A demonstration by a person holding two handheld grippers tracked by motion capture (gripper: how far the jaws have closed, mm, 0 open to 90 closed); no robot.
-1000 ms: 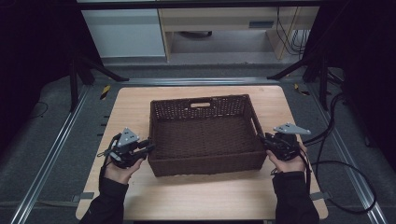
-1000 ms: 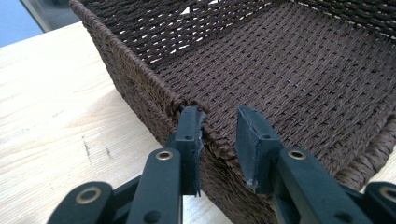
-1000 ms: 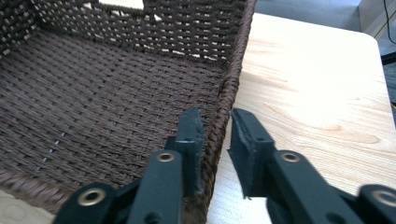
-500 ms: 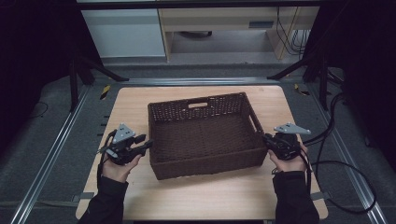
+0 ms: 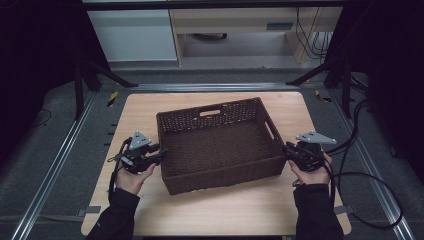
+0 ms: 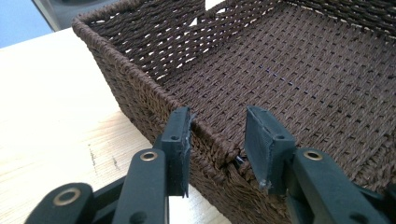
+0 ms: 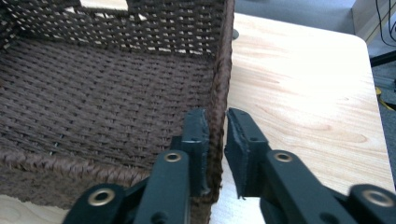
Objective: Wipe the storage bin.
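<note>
Two black two-jaw grippers flank a dark brown rectangular woven wicker basket that sits near the middle of a light wooden table, turned slightly askew to the table's edges. At the basket's left wall, near its front left corner, the left gripper straddles the rim: one jaw stands outside the wall and the other inside, over the woven floor. In the left gripper view the jaws of the left gripper are spread, with a clear gap between the inner pad and the weave while the outer pad lies close against the wall; they have just been opening, with the wall between them, and they do not squeeze it. At the basket's right wall, near its front right corner, the right gripper is clamped on the rim. In the right gripper view the right gripper has one pad inside the wall and one outside, both pressed against the braided edge. A cut-out handle slot shows in the basket's far wall.
</note>
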